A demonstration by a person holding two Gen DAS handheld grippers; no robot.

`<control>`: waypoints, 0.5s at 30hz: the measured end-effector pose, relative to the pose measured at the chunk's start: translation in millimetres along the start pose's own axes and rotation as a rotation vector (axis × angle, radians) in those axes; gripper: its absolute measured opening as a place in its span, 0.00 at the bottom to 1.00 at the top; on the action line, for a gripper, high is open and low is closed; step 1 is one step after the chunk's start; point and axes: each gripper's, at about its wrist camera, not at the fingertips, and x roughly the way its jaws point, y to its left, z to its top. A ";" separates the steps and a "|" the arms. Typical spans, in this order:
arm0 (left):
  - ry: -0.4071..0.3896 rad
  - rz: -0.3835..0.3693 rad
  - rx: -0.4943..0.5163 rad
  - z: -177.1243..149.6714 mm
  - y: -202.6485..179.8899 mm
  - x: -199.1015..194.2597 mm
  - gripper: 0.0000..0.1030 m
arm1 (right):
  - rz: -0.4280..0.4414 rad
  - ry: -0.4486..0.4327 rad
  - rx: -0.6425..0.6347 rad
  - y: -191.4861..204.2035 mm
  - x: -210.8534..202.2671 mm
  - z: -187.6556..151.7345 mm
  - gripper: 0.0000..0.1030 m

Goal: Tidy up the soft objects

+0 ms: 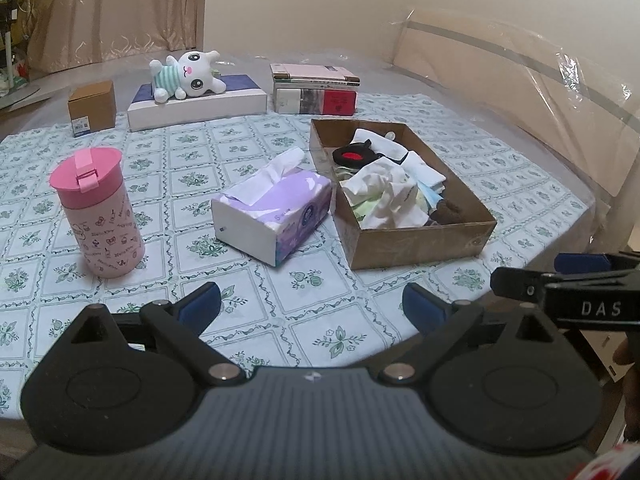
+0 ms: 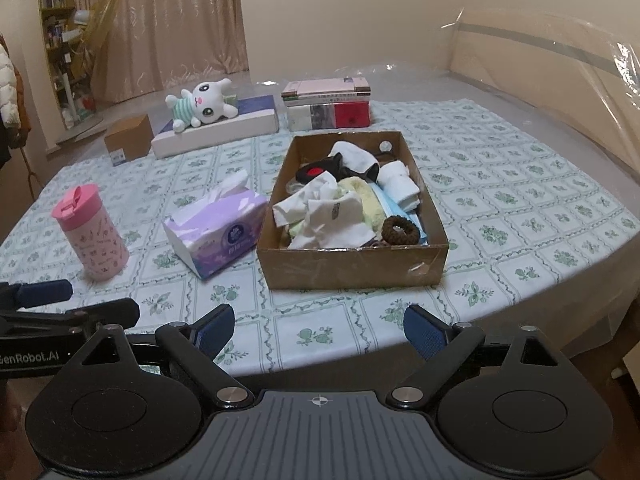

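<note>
Right wrist view shows both tools, right tool [image 2: 318,330] and left tool [image 1: 311,306], spread apart and empty above the worktop [image 2: 500,184], so any soft thing outside the cardboard box [image 2: 352,268], perhaps the plush toy [image 2: 202,110], should be pinched mid-body.

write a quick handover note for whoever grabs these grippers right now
Left gripper: open, empty, over the near table edge.
Right gripper: open, empty, beside it.
Box: holds white cloths, a yellow cloth, a scrunchie and a black-and-red item.
Plush: on the flat box at the back, outside the box.
Done: most soft things boxed.
Left: probably the plush; tissues and cup untouched.
</note>
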 end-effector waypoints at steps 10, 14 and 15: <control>0.004 0.007 0.003 0.8 0.3 1.7 0.94 | 0.005 0.007 0.000 -0.2 1.8 -1.2 0.88; 0.003 0.006 0.002 0.8 0.0 1.6 0.94 | 0.006 0.008 0.000 -0.3 1.7 -1.1 0.88; 0.002 0.006 0.002 0.9 -0.1 1.7 0.94 | 0.005 0.007 -0.001 -0.3 1.7 -1.0 0.88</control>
